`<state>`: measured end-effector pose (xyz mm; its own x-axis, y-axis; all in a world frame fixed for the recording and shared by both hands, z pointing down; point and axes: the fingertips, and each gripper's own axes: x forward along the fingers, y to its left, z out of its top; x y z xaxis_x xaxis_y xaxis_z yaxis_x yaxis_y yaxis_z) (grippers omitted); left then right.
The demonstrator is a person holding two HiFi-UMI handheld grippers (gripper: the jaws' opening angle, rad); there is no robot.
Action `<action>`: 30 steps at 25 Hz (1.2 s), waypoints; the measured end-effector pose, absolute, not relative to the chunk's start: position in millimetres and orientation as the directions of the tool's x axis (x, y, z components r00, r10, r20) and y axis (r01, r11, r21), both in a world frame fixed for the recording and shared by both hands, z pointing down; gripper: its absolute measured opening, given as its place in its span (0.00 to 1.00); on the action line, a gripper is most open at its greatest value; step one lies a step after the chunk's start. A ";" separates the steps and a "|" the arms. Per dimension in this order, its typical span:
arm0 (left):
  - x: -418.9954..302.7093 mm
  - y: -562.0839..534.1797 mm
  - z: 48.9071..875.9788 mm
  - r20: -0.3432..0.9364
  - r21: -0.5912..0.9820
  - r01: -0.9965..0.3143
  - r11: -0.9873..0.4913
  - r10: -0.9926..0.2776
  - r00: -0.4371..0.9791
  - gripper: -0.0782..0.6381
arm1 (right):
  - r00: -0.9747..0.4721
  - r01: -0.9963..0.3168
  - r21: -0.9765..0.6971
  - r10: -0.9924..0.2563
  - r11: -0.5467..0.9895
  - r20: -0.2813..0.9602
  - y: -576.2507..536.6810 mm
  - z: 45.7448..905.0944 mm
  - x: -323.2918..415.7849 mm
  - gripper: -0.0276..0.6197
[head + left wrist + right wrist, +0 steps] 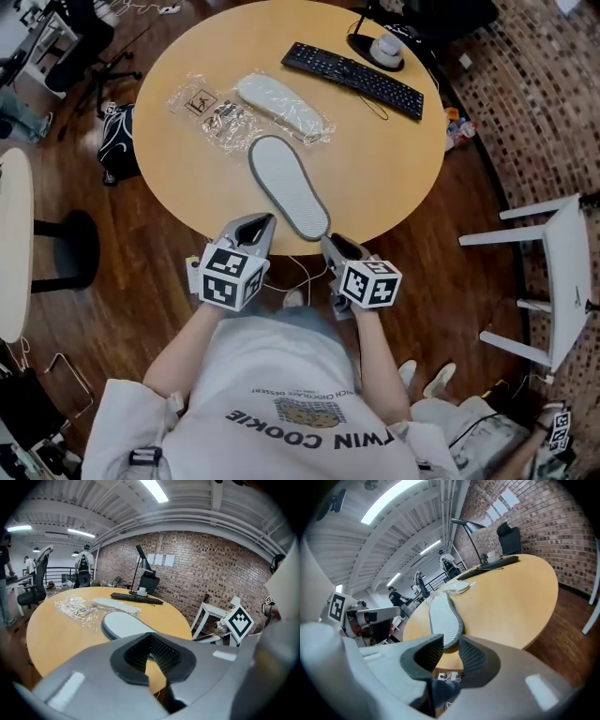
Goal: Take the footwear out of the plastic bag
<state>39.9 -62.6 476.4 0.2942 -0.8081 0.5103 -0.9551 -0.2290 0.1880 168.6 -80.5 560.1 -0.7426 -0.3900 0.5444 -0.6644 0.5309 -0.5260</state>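
Note:
On the round wooden table (394,178) a grey slipper (289,187) lies sole up, its near end at the table's edge. My right gripper (330,242) is shut on that end; in the right gripper view the slipper (444,618) runs away from the gripper (451,646), its tip between the pads. Further back lies the crinkled clear plastic bag (211,111) with a second, white slipper (281,103) inside. My left gripper (262,223) hangs at the table's edge left of the loose slipper, shut and empty. The left gripper (151,641) view shows slipper (124,623) and bag (77,607) ahead.
A black keyboard (354,79) and a lamp base (377,49) sit at the table's far right. A white stool (553,281) stands on the wooden floor to the right, a dark bag (117,141) on the floor to the left, another pale table (11,244) at the far left.

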 end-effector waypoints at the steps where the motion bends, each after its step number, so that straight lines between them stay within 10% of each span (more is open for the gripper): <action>1: 45.5 -54.8 472.6 0.513 0.182 -0.958 -0.222 -0.809 0.286 0.12 | -0.745 -0.661 -0.521 -0.395 0.540 0.537 -78.9 556.0 170.6 0.18; 30: 113.5 223.5 417.0 0.415 0.187 -0.972 -0.139 -0.886 0.206 0.12 | -0.783 -0.544 -0.162 -0.428 0.823 0.452 193.0 433.7 175.2 0.17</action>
